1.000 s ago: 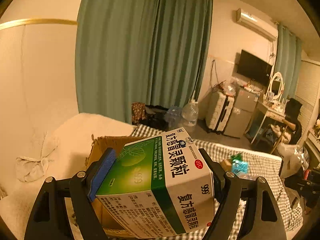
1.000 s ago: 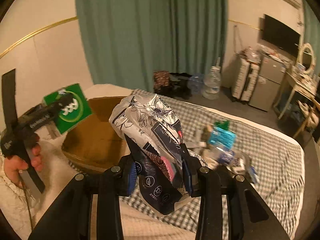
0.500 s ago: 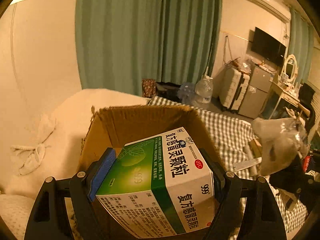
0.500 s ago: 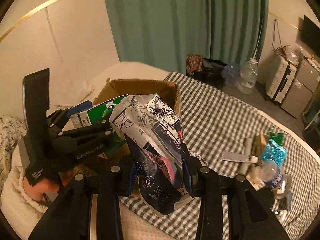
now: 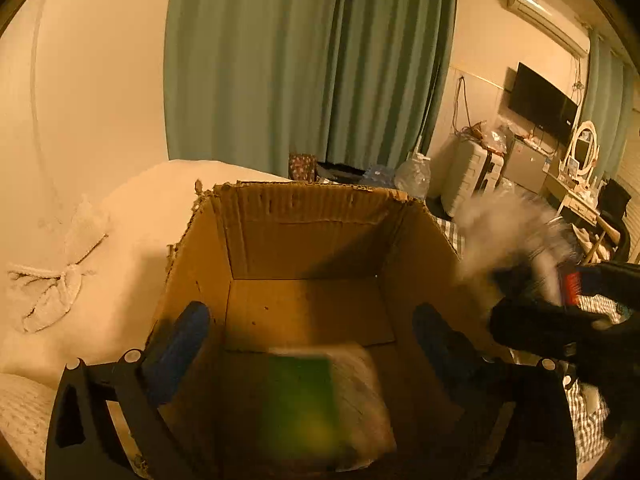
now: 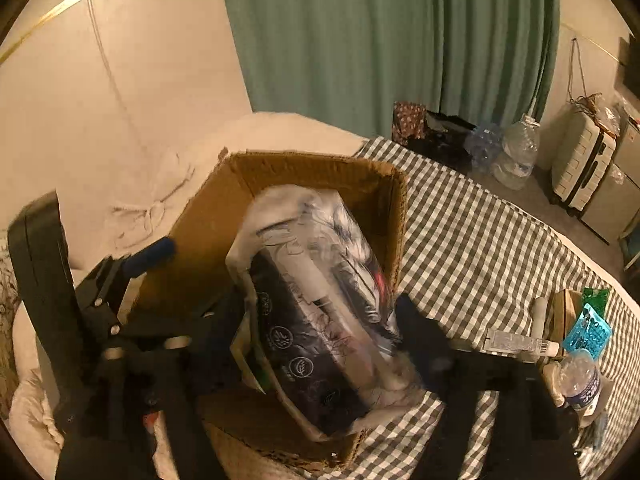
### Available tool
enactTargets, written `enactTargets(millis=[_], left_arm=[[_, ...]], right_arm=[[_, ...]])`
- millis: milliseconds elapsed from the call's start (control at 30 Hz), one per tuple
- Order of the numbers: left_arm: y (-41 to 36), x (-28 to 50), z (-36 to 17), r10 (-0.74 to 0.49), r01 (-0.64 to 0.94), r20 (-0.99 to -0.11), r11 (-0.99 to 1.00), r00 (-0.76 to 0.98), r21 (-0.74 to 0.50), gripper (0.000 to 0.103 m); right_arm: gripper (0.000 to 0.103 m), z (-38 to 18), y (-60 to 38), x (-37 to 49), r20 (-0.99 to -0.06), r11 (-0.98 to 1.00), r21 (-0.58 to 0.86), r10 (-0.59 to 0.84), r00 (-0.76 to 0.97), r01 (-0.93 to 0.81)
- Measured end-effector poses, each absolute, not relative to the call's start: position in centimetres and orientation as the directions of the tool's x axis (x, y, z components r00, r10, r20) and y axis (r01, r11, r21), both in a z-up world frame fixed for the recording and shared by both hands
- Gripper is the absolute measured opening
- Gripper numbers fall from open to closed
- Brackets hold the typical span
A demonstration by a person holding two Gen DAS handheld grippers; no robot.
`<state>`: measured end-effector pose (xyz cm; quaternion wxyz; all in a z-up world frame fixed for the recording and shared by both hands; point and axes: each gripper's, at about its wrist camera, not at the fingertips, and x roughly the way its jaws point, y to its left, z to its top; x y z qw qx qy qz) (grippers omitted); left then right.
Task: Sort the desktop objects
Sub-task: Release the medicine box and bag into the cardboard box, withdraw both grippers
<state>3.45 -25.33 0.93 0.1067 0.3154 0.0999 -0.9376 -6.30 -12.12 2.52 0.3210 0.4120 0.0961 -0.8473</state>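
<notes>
An open cardboard box (image 5: 308, 232) stands on the bed; it also shows in the right wrist view (image 6: 312, 168). My left gripper (image 5: 310, 332) is open above the box. The green and white medicine box (image 5: 320, 396), blurred, lies loose inside the cardboard box below it. My right gripper (image 6: 320, 320) has its jaws spread wide over the box's right rim. The floral plastic bag (image 6: 320, 292) sits between the jaws, blurred, over the box opening; it shows as a blur at the right in the left wrist view (image 5: 512, 232).
A checked cloth (image 6: 480, 232) covers the bed right of the box. On it lie a tube (image 6: 516, 346), a blue blister pack (image 6: 588, 330), a small bottle (image 6: 580, 384) and other small items. A white duvet (image 5: 100, 248) lies left of the box.
My left gripper opened and the medicine box dropped into the cardboard box. My right gripper moved over the box and spread its jaws; the floral bag is blurred between them.
</notes>
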Motion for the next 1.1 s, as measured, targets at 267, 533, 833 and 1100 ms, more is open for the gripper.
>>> enactTargets(millis=[267, 533, 833, 1100], left_arm=[[-24.4, 5.2, 1.5, -0.152, 0.253, -0.557, -0.962, -0.817, -0.108, 0.103], [-20.3, 6.3, 3.8, -0.161, 0.183, -0.517, -0.983, -0.841, 0.007, 0.103], [-11.4, 7.0, 10.2, -0.076, 0.100, -0.507, -0.995, -0.858, -0.019, 0.103], [0.6, 5.8, 13.9, 0.008, -0.004, -0.469, -1.000, -0.883, -0.010, 0.103]], right_arm=[[0.084, 5.0, -4.3, -4.7, -0.693, -0.881, -0.005, -0.338, -0.637, 0.473], [0.086, 4.4, 8.4, -1.7, -0.621, -0.854, -0.453, 0.098, -0.777, 0.255], [0.092, 9.2, 24.1, 2.3, -0.621, -0.959, -0.283, 0.160, -0.767, 0.029], [0.095, 11.2, 29.9, 3.6, -0.584, -0.993, -0.100, 0.106, -0.805, -0.058]])
